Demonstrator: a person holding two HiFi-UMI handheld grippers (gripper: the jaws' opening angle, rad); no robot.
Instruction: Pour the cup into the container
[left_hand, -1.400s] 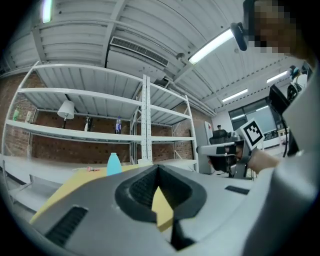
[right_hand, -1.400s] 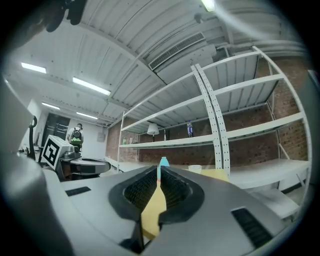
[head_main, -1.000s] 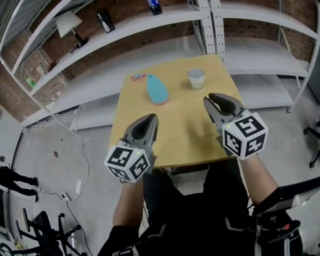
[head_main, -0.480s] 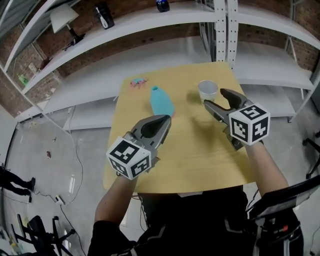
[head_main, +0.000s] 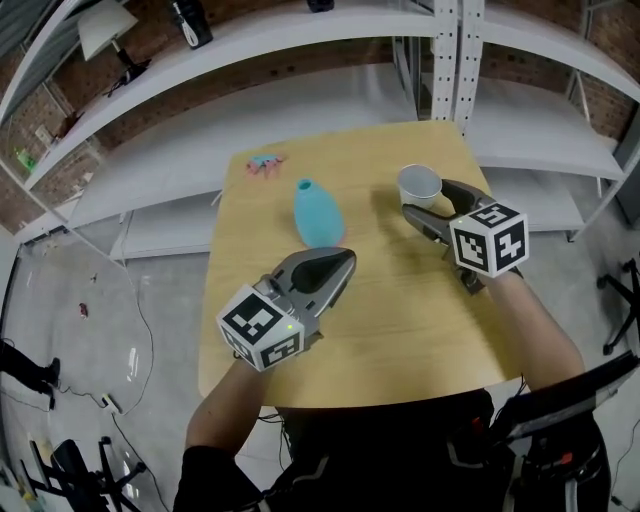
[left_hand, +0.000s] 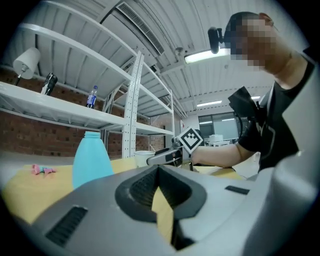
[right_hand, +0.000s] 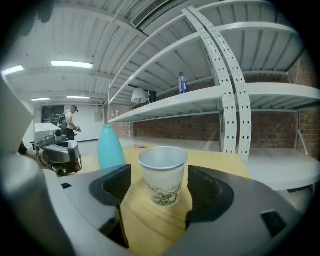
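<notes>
Right gripper (head_main: 425, 198): jaws just opening wide, cup (right_hand: 162, 172) between, untouched; an off-centre or hard squeeze could tip or crush it. Left gripper (head_main: 340, 262): jaws together, empty, near bottle (head_main: 317, 215).

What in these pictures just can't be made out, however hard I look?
- What the cup holds: right gripper view, its own rim hides the inside; head view, too small.
- What the pink thing near the table's far edge is: too small and blurred in every view.
- The dark thing on the shelf: head view, nearly all cut off by the top edge.
</notes>
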